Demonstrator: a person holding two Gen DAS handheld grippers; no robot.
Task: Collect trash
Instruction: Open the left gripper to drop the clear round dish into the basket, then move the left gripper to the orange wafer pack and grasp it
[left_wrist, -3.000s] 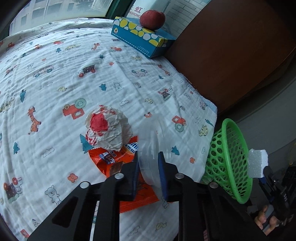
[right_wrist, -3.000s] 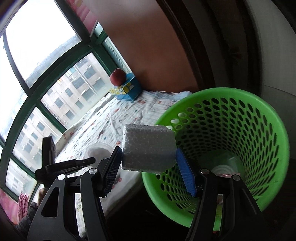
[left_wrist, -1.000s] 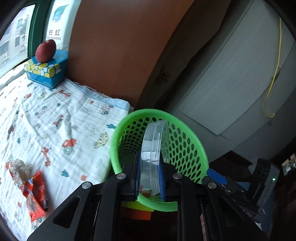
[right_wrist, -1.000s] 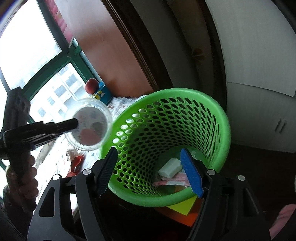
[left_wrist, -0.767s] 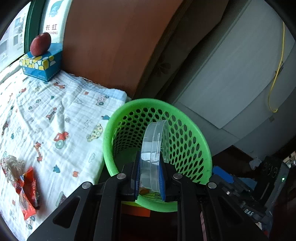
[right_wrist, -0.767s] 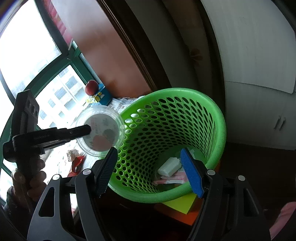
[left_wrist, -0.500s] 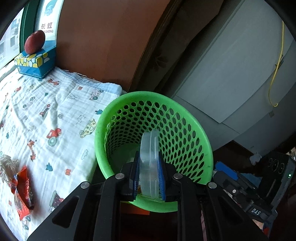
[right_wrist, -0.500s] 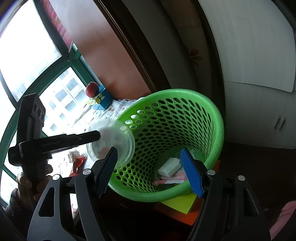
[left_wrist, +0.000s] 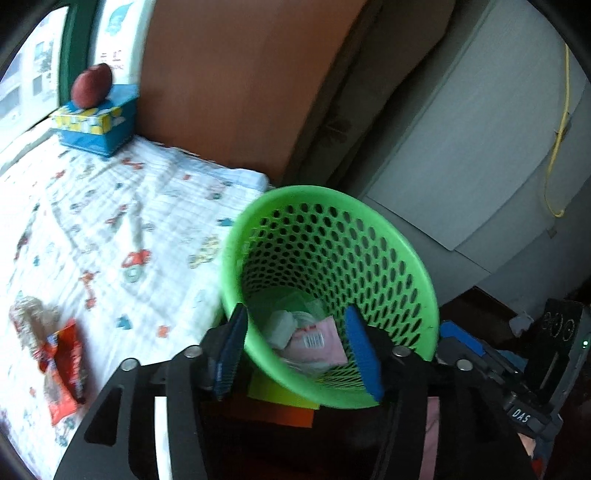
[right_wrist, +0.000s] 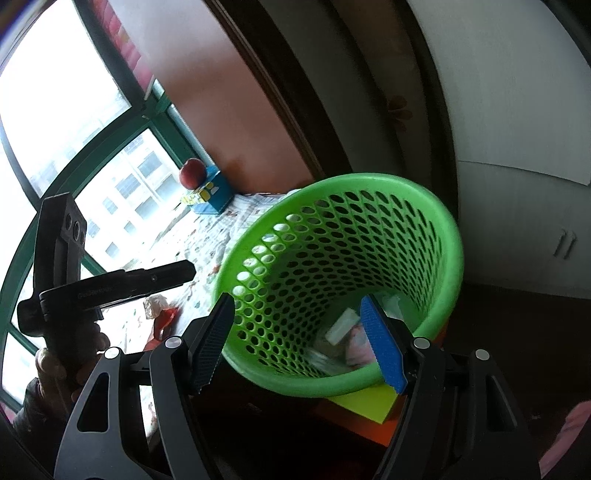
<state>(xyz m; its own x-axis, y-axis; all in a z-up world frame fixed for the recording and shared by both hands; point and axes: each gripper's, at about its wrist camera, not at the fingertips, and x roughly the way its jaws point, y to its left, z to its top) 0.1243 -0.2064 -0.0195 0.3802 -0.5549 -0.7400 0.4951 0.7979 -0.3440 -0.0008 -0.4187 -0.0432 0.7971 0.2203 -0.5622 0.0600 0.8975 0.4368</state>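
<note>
A green perforated basket (left_wrist: 399, 254) stands beside the bed; it also shows in the right wrist view (right_wrist: 436, 221). Inside lie a white foam block (left_wrist: 279, 326), a pink packet (left_wrist: 317, 345) and a blurred clear plastic piece (right_wrist: 325, 356). My left gripper (left_wrist: 299, 352) is open and empty over the basket's near rim. My right gripper (right_wrist: 301, 343) is open and empty, also at the basket's near rim. An orange snack wrapper (left_wrist: 62, 365) and a crumpled paper ball (left_wrist: 31, 314) lie on the bed sheet (left_wrist: 110, 236).
A blue tissue box (left_wrist: 96, 127) with a red apple (left_wrist: 91, 85) on it sits at the bed's far end by the window. A brown panel (left_wrist: 229, 81) and grey cabinet (left_wrist: 472, 155) stand behind the basket. Yellow and orange sheets (left_wrist: 280, 395) lie under it.
My left gripper has opened and let go of the clear plastic lid, which has dropped into the basket. The right gripper stays open near the rim.
</note>
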